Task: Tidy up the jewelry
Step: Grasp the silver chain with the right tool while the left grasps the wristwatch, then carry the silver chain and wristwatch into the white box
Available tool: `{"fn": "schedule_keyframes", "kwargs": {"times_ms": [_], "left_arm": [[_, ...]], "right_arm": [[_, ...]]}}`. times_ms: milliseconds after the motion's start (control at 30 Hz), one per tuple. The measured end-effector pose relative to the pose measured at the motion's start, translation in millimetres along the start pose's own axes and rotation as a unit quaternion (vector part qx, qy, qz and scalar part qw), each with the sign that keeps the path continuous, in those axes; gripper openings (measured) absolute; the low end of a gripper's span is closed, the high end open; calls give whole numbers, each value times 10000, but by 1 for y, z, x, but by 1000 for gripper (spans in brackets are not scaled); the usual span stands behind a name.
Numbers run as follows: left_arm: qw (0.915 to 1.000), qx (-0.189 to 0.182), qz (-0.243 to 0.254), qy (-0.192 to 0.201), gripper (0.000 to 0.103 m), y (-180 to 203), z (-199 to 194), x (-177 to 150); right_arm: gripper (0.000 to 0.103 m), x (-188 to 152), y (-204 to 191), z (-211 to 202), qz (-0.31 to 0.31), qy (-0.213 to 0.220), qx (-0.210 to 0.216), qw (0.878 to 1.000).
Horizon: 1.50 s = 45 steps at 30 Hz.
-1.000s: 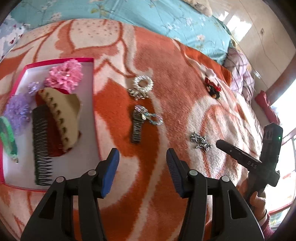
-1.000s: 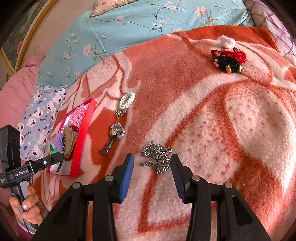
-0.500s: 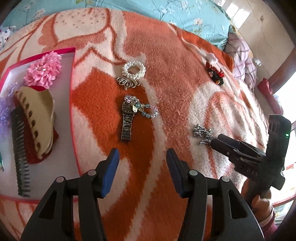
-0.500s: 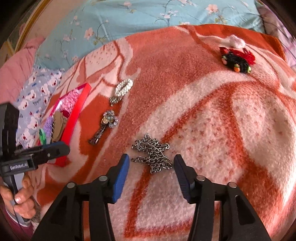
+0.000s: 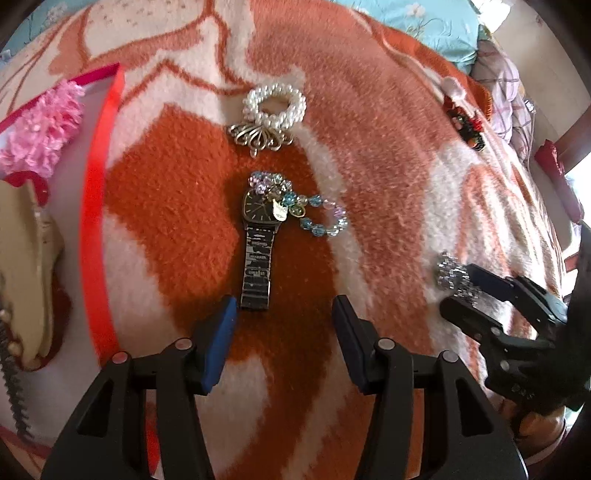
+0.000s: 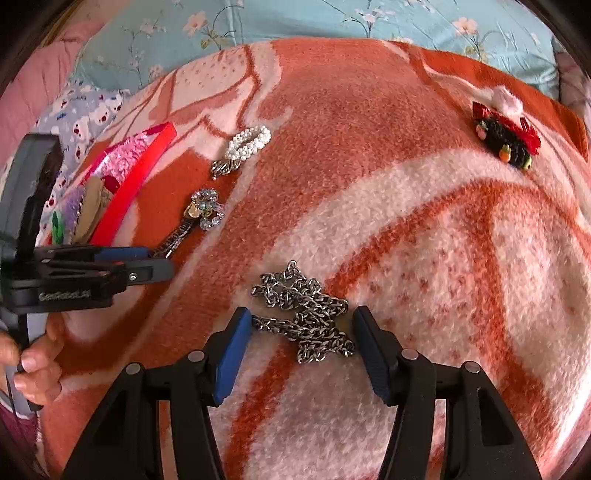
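A dark wristwatch lies on the orange and white blanket with a beaded bracelet across its face. My left gripper is open, its fingertips just short of the strap's near end. A pearl ring with a metal clasp lies beyond. My right gripper is open, its jaws on either side of a heap of silver chain. The chain and right gripper show at the right of the left wrist view. The watch shows in the right wrist view.
A red-rimmed white box at the left holds a pink flower, a beige claw clip and a black comb. A red and black hair clip lies far right. A blue floral pillow lies behind the blanket.
Both grippers moved forward and down. The left closed in on the watch strap. The right came to straddle the chain. Both stayed open.
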<state>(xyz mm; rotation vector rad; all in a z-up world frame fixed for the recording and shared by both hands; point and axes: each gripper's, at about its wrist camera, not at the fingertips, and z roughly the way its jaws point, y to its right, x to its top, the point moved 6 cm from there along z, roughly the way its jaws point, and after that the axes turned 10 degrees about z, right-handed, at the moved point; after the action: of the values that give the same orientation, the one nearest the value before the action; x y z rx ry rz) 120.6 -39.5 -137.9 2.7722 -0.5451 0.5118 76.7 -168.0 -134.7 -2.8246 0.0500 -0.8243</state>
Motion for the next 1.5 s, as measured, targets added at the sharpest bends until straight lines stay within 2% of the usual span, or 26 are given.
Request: {"fn": "schedule_keyframes", "kwargs": {"times_ms": [133, 200, 233, 300, 333, 367, 433, 567, 900, 1500], "left_arm": [[10000, -51, -23, 6, 52, -2, 7, 3], [9998, -162, -71, 12, 52, -5, 11, 6], [9998, -182, -66, 17, 51, -6, 13, 7], [9999, -140, 4, 33, 48, -5, 15, 8], [9999, -135, 33, 43, 41, -5, 15, 7], [9999, -146, 43, 48, 31, -4, 15, 8], [9997, -239, 34, 33, 18, -5, 16, 7], [9996, -269, -18, 75, 15, -8, 12, 6], [9987, -145, -15, 481, 14, -7, -29, 0], [9915, -79, 69, 1298, 13, -2, -111, 6]], "right_arm": [[47, -1, 3, -1, -52, 52, -57, 10000], [35, 0, 5, -1, -38, 70, -83, 9999], [33, 1, 7, -1, -12, 75, -61, 10000], [20, 1, 9, -1, 35, 93, -41, 9999], [18, 1, 10, -2, 68, 107, -30, 9999], [17, 2, 10, -4, 108, 119, 1, 9999], [16, 2, 11, -5, 161, 130, 51, 9998], [15, 2, 12, -10, 283, 172, 182, 9993], [15, 6, 6, -34, 560, 380, 598, 9959], [15, 20, -21, -75, 549, 747, 932, 9913]]}}
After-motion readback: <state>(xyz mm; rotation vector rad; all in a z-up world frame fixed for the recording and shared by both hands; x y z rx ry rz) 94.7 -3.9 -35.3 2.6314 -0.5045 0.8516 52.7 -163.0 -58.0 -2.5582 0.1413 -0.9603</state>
